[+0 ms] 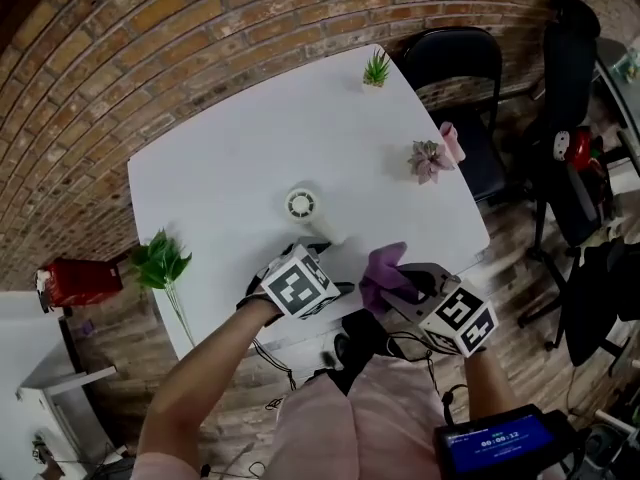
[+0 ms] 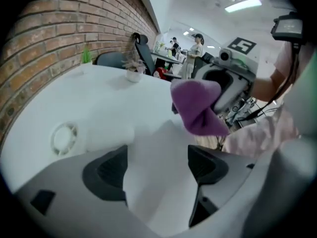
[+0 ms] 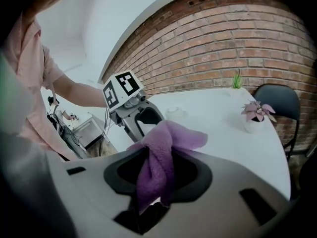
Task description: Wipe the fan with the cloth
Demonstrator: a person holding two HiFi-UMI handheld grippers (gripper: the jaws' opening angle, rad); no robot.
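A small white fan (image 1: 301, 205) lies on the white table (image 1: 230, 158), its round grille facing up; it also shows low at the left in the left gripper view (image 2: 64, 137). My left gripper (image 1: 316, 246) hovers just in front of the fan near the table's front edge, jaws open and empty (image 2: 156, 167). To its right, my right gripper (image 1: 402, 286) is shut on a bunched purple cloth (image 1: 385, 271), held above the table's front edge. The cloth (image 3: 158, 157) hangs pinched between the right gripper (image 3: 158, 175) pads. The fan (image 3: 176, 113) lies beyond it.
A pink potted plant (image 1: 430, 158) stands at the table's right edge and a small green one (image 1: 376, 68) at the far corner. A leafy green sprig (image 1: 160, 261) sits at the front left corner. Black chairs (image 1: 455, 63) stand right of the table. Brick wall behind.
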